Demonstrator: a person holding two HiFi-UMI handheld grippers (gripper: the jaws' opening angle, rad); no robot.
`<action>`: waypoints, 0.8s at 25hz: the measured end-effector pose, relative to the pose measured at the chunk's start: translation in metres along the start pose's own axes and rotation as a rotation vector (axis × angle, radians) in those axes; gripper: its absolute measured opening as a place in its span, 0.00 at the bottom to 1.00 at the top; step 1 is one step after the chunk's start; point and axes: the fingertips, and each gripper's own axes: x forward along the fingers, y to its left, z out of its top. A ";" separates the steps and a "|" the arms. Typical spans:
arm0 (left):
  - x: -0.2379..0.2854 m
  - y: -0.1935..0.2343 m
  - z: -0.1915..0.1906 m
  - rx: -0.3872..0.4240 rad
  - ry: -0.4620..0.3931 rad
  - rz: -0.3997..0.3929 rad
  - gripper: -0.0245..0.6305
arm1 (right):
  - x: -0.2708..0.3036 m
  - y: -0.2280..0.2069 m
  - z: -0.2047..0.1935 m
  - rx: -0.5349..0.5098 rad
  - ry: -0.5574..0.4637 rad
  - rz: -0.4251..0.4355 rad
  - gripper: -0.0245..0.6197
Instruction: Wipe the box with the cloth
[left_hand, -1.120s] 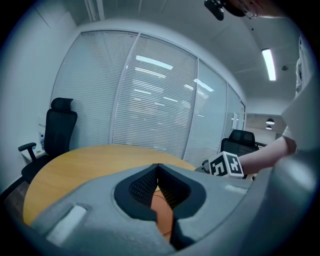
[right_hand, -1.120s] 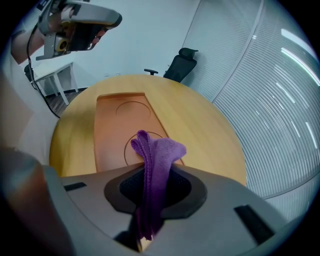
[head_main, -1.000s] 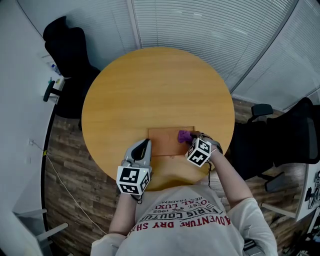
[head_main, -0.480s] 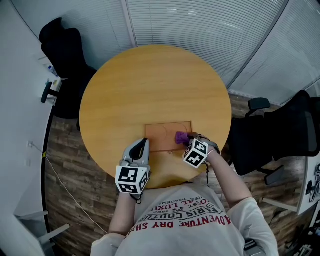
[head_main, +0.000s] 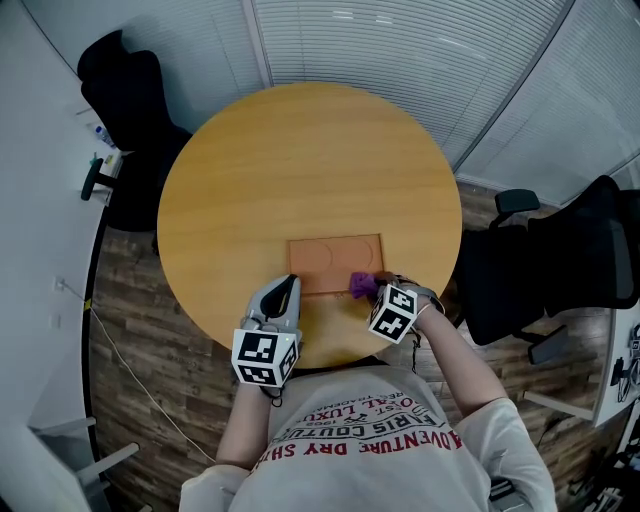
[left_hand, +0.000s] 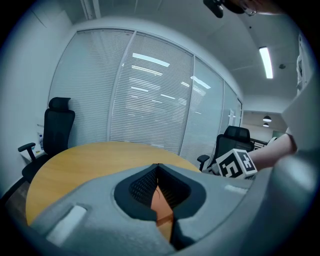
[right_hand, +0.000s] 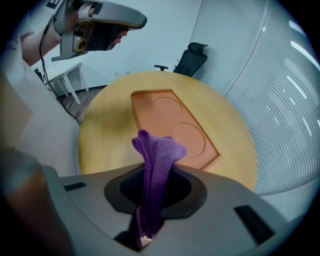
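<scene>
A flat brown box (head_main: 335, 262) with two round recesses lies on the near part of the round wooden table (head_main: 300, 160). My right gripper (head_main: 370, 290) is shut on a purple cloth (head_main: 361, 284), which sits at the box's near right corner. In the right gripper view the cloth (right_hand: 156, 160) stands up out of the jaws, with the box (right_hand: 172, 127) just beyond it. My left gripper (head_main: 289, 284) rests at the box's near left corner. Its jaws meet at the tips, and a strip of the box (left_hand: 161, 207) shows between them.
A black office chair (head_main: 125, 85) stands beyond the table at the far left, and others (head_main: 560, 260) at the right. Blind-covered glass walls run behind the table. A white desk edge (head_main: 100, 160) lies at the left. The table's near rim is right at my body.
My right gripper has drawn the cloth back across the box, from its right-hand recess to the near right corner. The left gripper has stayed at the box's near left corner.
</scene>
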 end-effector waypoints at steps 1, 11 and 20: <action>-0.001 -0.001 0.000 0.001 0.000 -0.001 0.05 | -0.002 0.004 -0.001 -0.003 0.011 0.023 0.16; -0.008 -0.004 0.000 -0.002 -0.010 0.011 0.05 | -0.017 0.044 -0.014 -0.021 0.095 0.202 0.16; -0.012 0.006 0.021 0.017 -0.058 0.039 0.05 | -0.080 -0.025 0.065 0.122 -0.261 -0.045 0.15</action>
